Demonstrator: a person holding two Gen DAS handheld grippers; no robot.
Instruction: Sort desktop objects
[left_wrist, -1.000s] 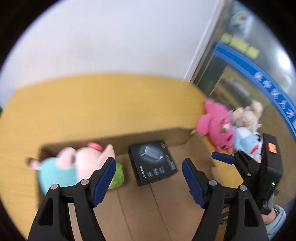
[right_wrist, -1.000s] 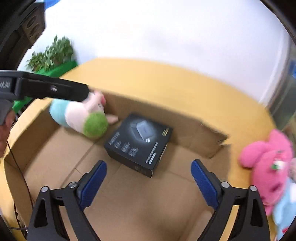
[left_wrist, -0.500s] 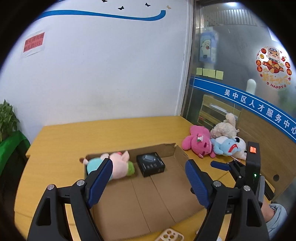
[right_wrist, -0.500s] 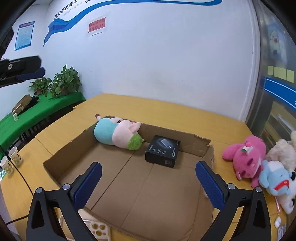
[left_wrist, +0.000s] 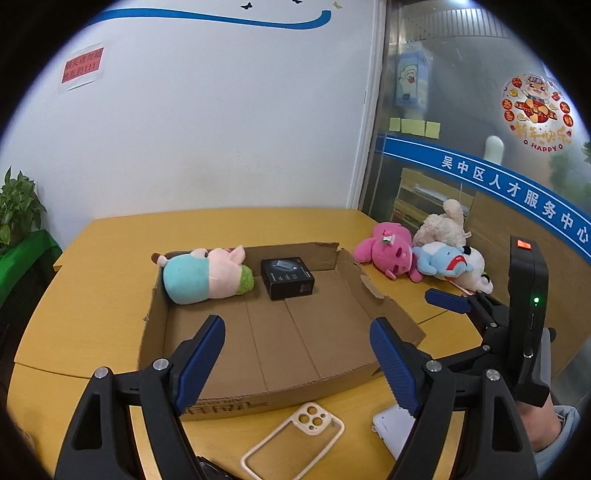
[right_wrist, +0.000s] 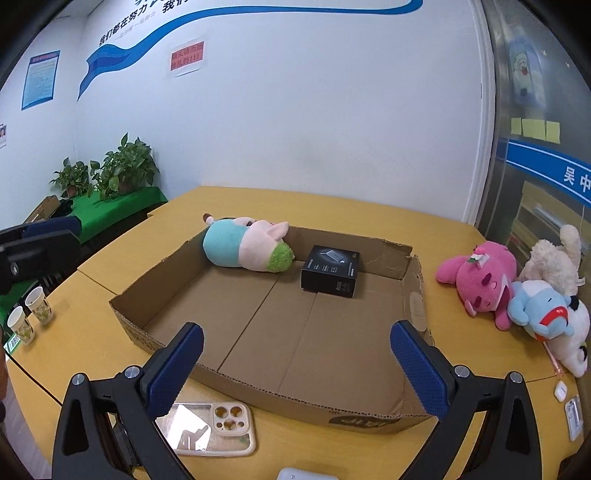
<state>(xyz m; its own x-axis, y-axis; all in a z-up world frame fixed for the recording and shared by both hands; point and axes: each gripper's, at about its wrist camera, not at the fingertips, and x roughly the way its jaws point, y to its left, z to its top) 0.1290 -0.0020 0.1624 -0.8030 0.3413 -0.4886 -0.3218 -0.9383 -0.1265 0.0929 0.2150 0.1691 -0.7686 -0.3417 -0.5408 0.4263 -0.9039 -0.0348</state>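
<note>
Both grippers (left_wrist: 297, 360) (right_wrist: 295, 363) seemingly farther back from cardboard box (right_wrist: 415, 295), empty.

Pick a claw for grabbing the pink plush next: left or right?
Right, probably. The pink plush lies outside the cardboard box, on its right. The right claw is open, empty and already on that side; the left claw would have to cross over it.

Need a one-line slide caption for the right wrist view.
Open right claw above a cardboard box holding a plush pig and black box; phone case outside.
</note>
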